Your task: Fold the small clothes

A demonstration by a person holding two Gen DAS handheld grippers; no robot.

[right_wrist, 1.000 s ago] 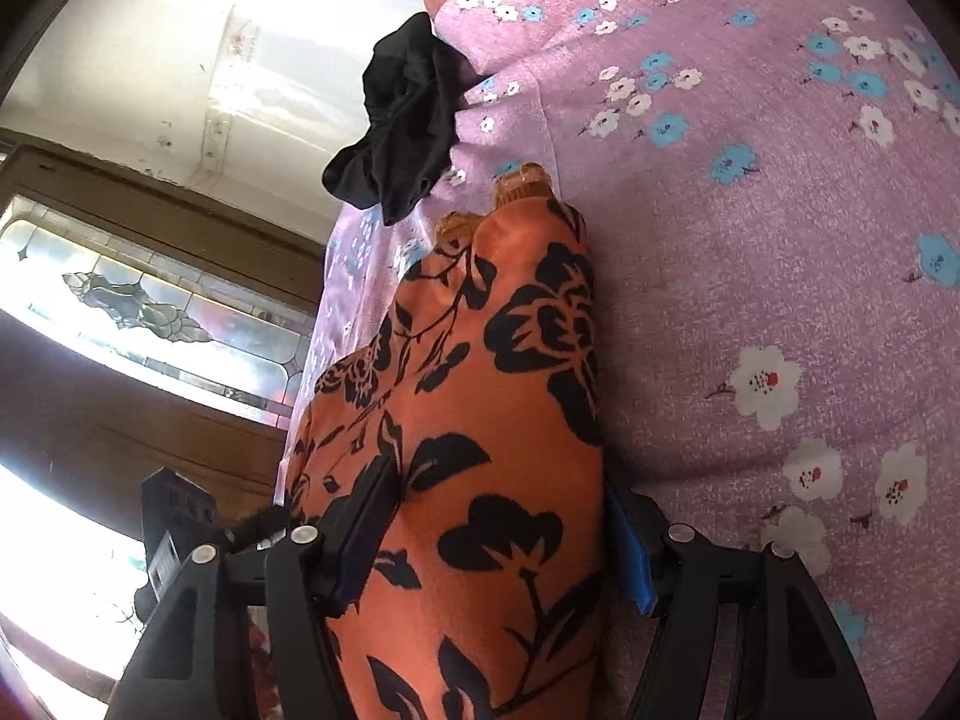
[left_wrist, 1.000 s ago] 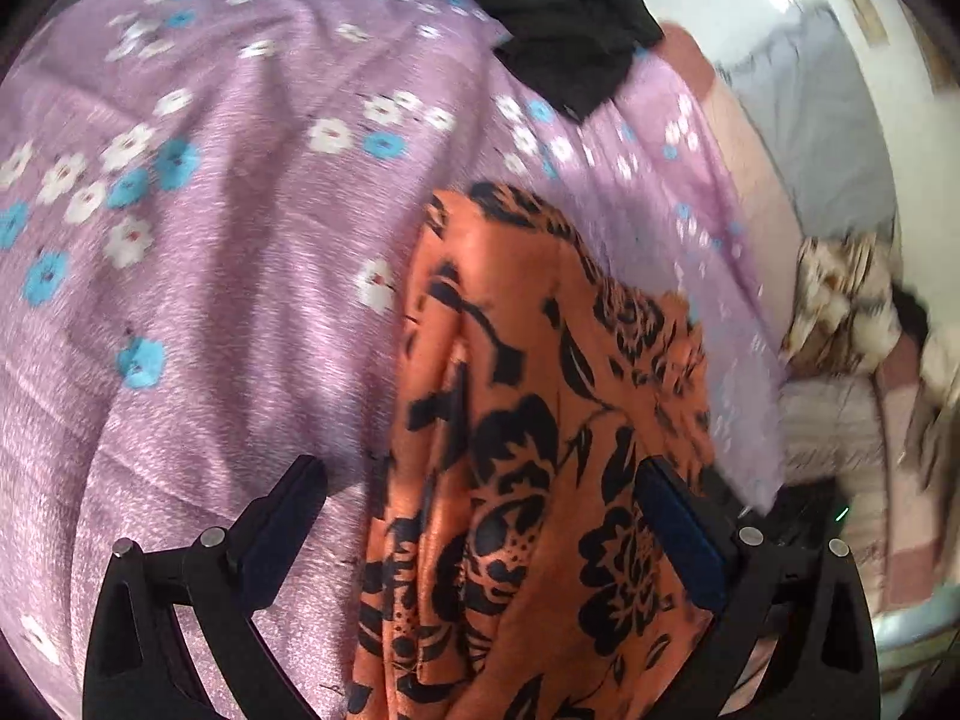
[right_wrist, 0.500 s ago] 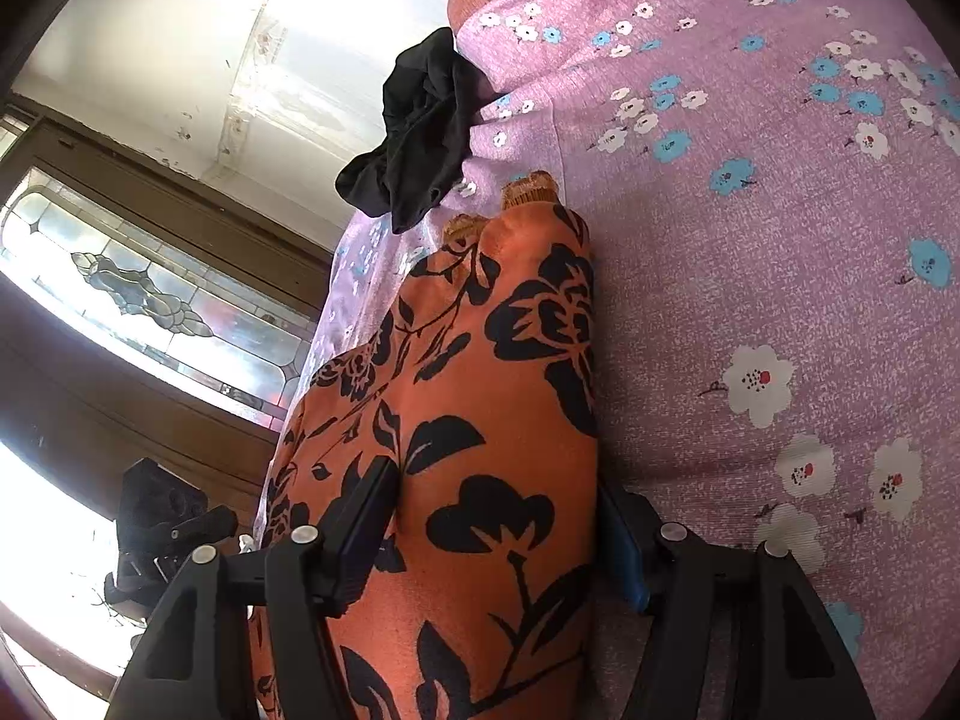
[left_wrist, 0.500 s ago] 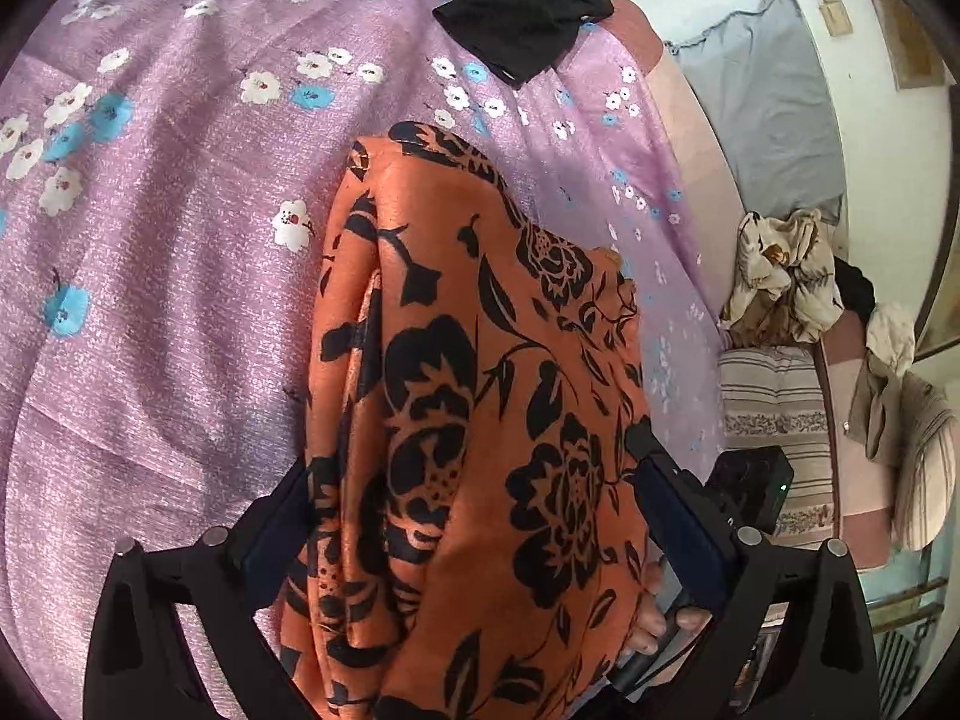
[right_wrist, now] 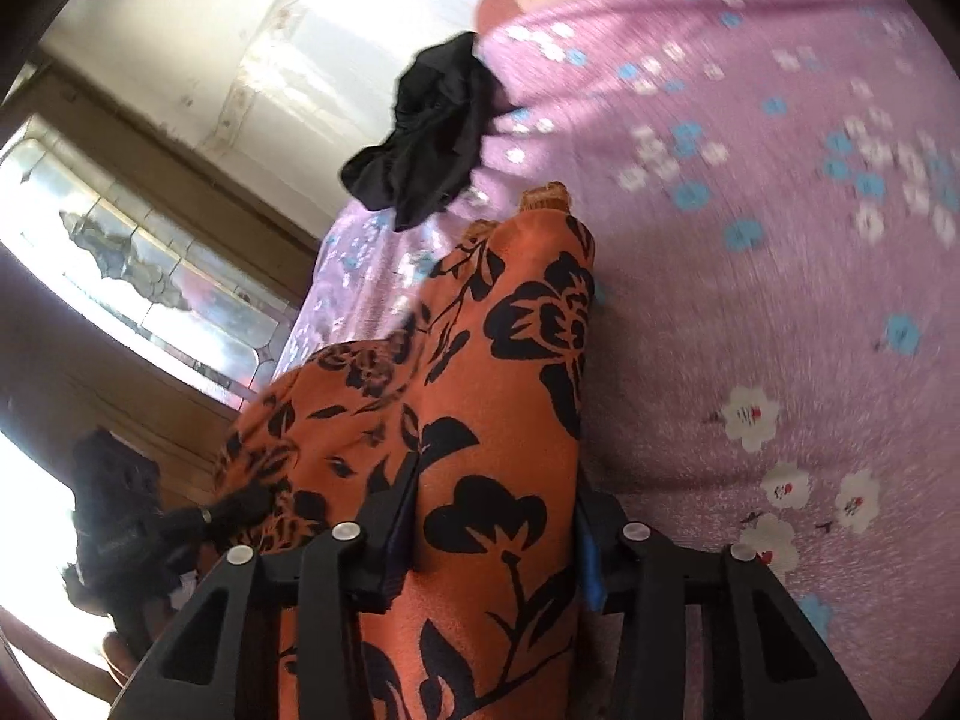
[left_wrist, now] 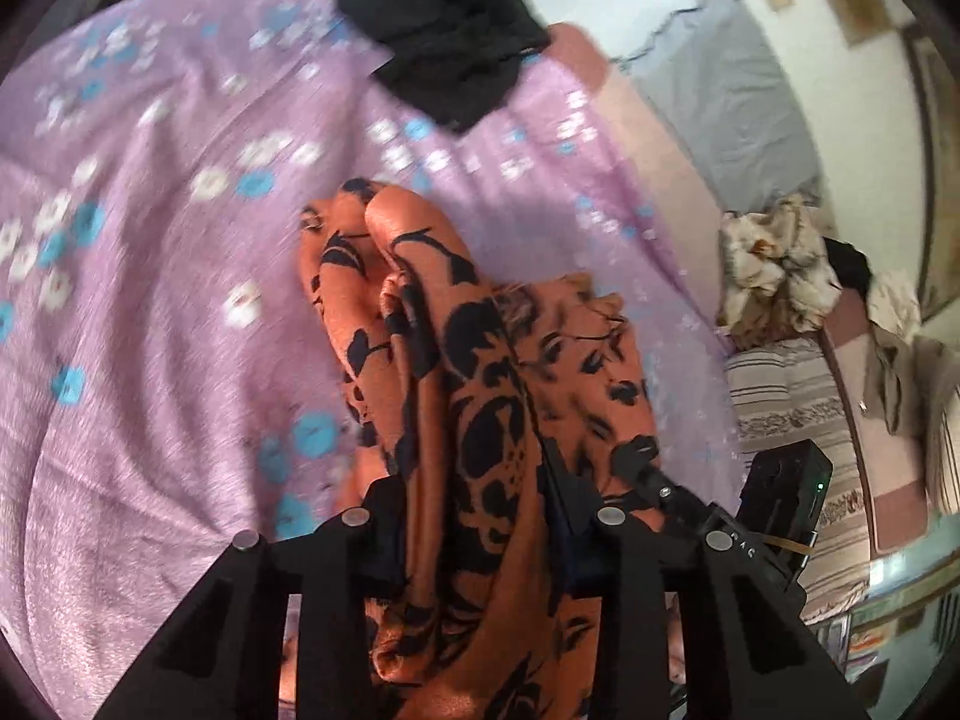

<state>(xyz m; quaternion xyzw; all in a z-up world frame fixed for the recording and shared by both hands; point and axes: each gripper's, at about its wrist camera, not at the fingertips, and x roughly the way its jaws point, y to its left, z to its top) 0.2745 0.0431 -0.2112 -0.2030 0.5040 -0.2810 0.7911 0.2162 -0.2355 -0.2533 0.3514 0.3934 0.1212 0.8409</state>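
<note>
Left wrist view. Bed (left_wrist: 138,324): lilac sheet printed with white and blue flowers, creased, filling most of the frame. Orange cloth (left_wrist: 456,372) with black floral print: bunched into long folds, running from mid-bed down between the fingers. Left claw (left_wrist: 474,516): jaws had just been closing, now narrow and pressed on the orange cloth. Black garment (left_wrist: 444,66): crumpled at the far edge of the bed, well apart from the orange cloth. Room to the right: grey fabric (left_wrist: 726,114) against a pale wall, a cream crumpled heap (left_wrist: 774,270), striped bedding (left_wrist: 792,396). Right claw body visible at lower right.

Right wrist view. Orange cloth (right_wrist: 480,420): lying along the bed's edge, its near end between the fingers. Right claw (right_wrist: 492,534): jaws had just been closing, now narrow and gripping the cloth. Bed (right_wrist: 780,240) to the right, blurred. Black garment (right_wrist: 432,132) at the far corner. Room to the left: white wall, leaded glass window (right_wrist: 150,276) in a dark wood frame.
</note>
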